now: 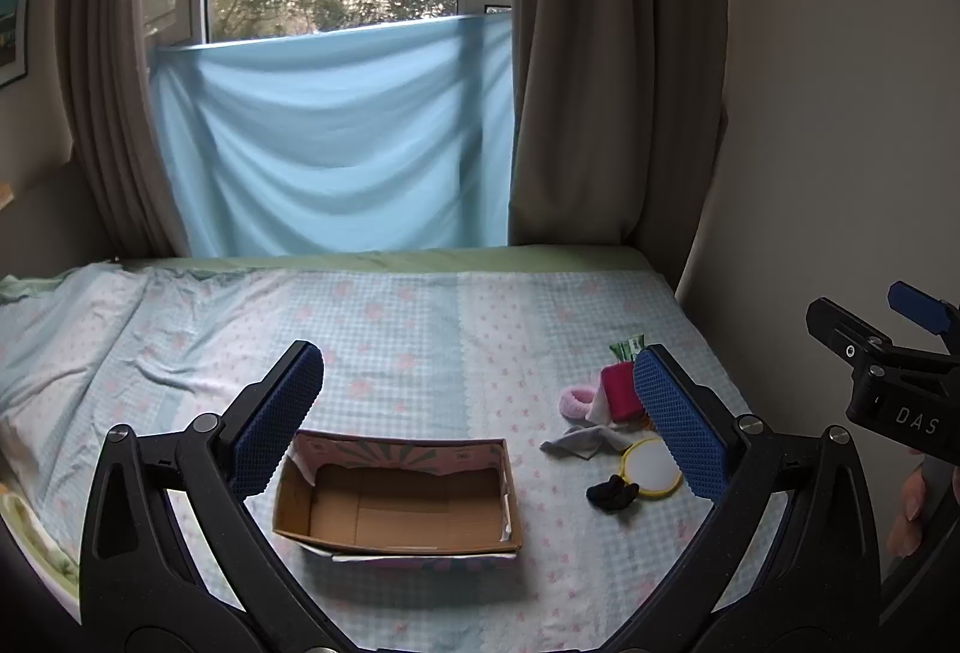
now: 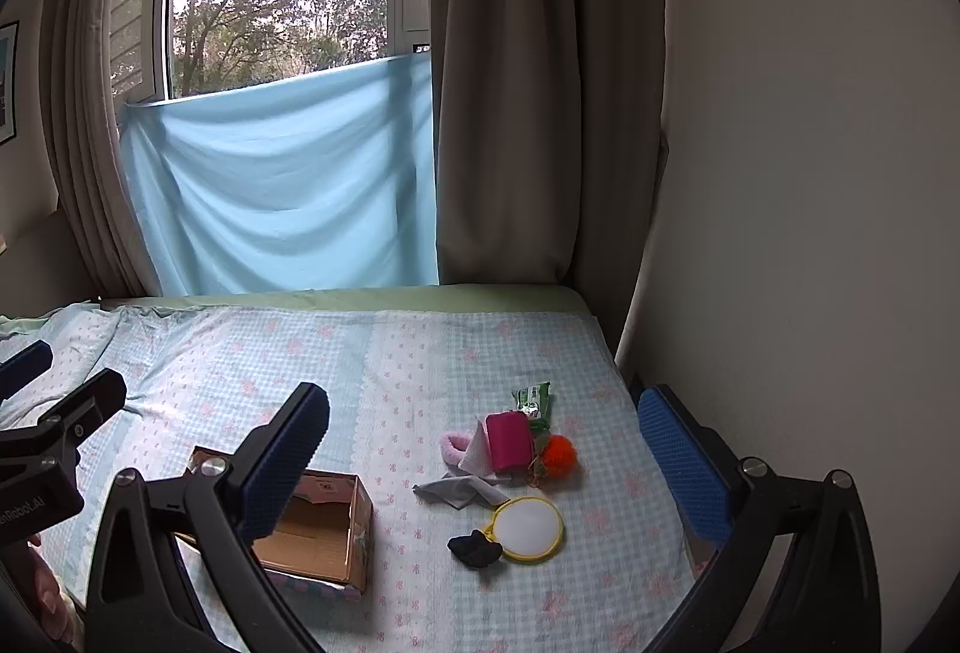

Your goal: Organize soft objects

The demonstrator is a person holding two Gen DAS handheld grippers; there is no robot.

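An open cardboard box (image 1: 396, 503) (image 2: 318, 533) lies on the bed, nothing inside it. To its right is a small heap of soft items: a magenta pouch (image 2: 509, 440) (image 1: 618, 389), a pink scrunchie (image 2: 451, 444) (image 1: 577, 402), an orange pompom (image 2: 558, 454), a grey cloth (image 2: 462, 491) (image 1: 585, 440), a yellow-rimmed round pad (image 2: 528, 527) (image 1: 651, 467), a black scrunchie (image 2: 474, 548) (image 1: 612, 492) and a green packet (image 2: 531, 398). My left gripper (image 1: 474, 431) hangs open above the box. My right gripper (image 2: 480, 461) is open above the heap, holding nothing.
The bed sheet (image 1: 420, 317) is pale blue checked with pink flowers. A wall (image 2: 780, 233) borders the bed on the right. Brown curtains (image 2: 510, 113) and a light blue cloth (image 1: 336, 143) hang at the window behind. Rumpled bedding (image 1: 90, 353) lies at the left.
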